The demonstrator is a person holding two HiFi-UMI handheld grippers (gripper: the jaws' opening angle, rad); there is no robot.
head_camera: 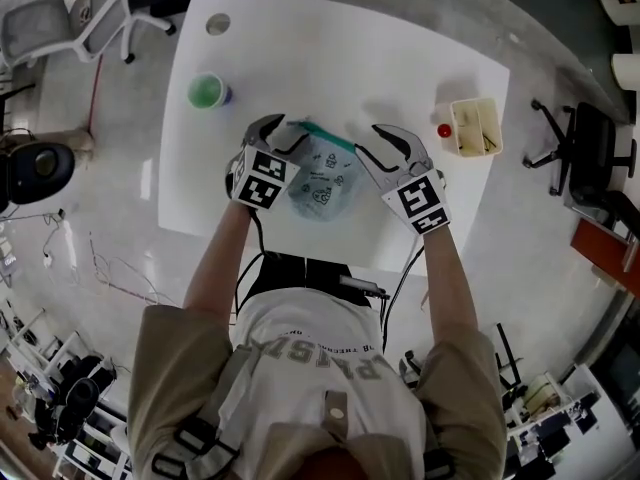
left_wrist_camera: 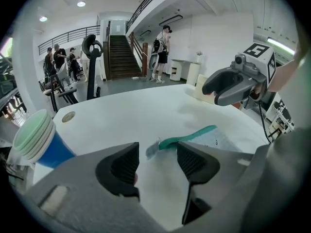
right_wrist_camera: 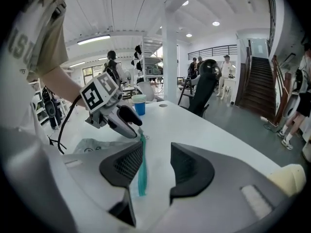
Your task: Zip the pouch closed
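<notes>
A translucent pouch (head_camera: 320, 180) with printed figures lies flat at the middle of the white table (head_camera: 300, 48). Its teal zipper strip (head_camera: 328, 136) runs along the far edge. My left gripper (head_camera: 282, 133) stands open at the strip's left end; in the left gripper view the grey zipper pull (left_wrist_camera: 151, 148) lies just ahead of the open left gripper (left_wrist_camera: 156, 166), untouched. My right gripper (head_camera: 373, 145) is open at the strip's right end. In the right gripper view the teal zipper strip (right_wrist_camera: 141, 169) passes close by the left jaw of the open right gripper (right_wrist_camera: 156, 166).
A blue cup with a green lid (head_camera: 208, 92) stands at the table's left. A cream tray (head_camera: 475, 126) and a small red object (head_camera: 444, 130) sit at the right edge. A round cable hole (head_camera: 217, 24) is at the far left. Office chairs stand around the table.
</notes>
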